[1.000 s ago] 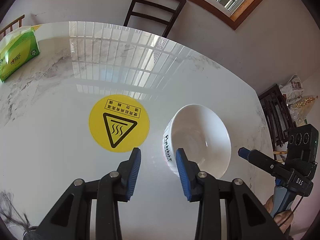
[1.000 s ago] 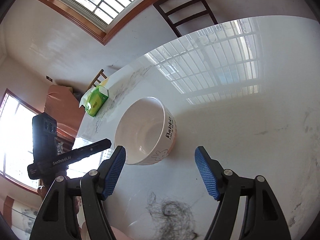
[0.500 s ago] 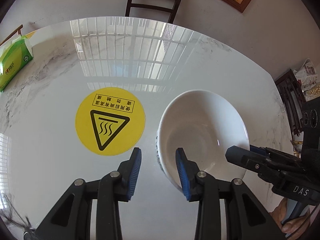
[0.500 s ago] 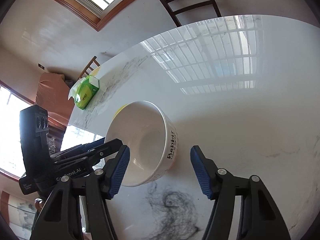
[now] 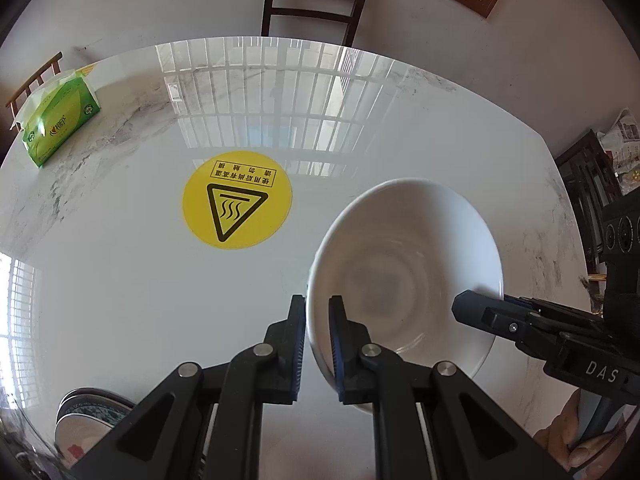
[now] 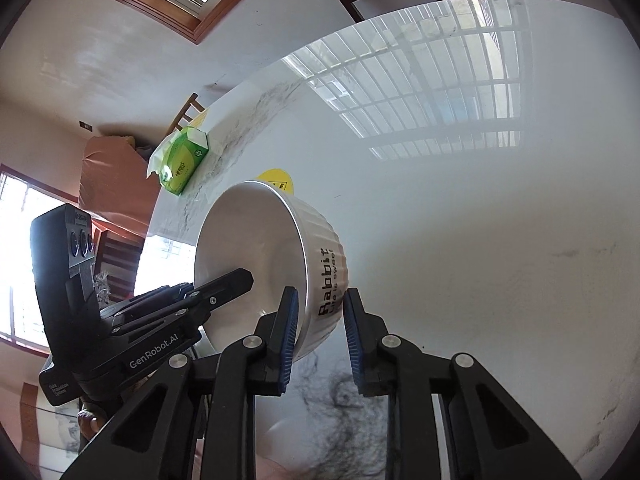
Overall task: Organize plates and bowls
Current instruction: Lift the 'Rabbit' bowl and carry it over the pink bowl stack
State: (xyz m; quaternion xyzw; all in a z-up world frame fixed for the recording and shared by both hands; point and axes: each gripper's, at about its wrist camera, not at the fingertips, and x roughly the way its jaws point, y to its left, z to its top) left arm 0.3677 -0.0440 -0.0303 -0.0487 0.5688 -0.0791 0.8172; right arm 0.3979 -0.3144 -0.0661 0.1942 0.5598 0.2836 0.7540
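Left wrist view: a white glazed bowl [image 5: 404, 276] fills the lower right of the frame, round and deep, its smooth inside turned toward the camera and its rim tilted off level. The left gripper [image 5: 317, 340] has just been closing, and its jaws now clamp the bowl's near wall, one blue ribbed pad inside and one outside. The right gripper [image 5: 516, 324] enters from the right edge and pinches the opposite rim. Behind lies a glossy white marble table [image 5: 120, 280] with grey veins and a round yellow warning sticker [image 5: 237, 199] at centre. A green tissue pack [image 5: 60, 124] sits upper left; a patterned plate [image 5: 92, 420] peeks in at lower left.

Right wrist view: the same bowl [image 6: 280, 264] sits centre-left, tipped so its mouth faces the left of the frame. Its outer wall is ribbed and carries black lettering, "Rabbit". The right gripper [image 6: 318, 334] has just been closing too, and its jaws are clamped on the lettered wall. The left gripper [image 6: 224, 286] grips the rim from the left. The tissue pack [image 6: 184, 160] lies upper left on the table [image 6: 500, 260].
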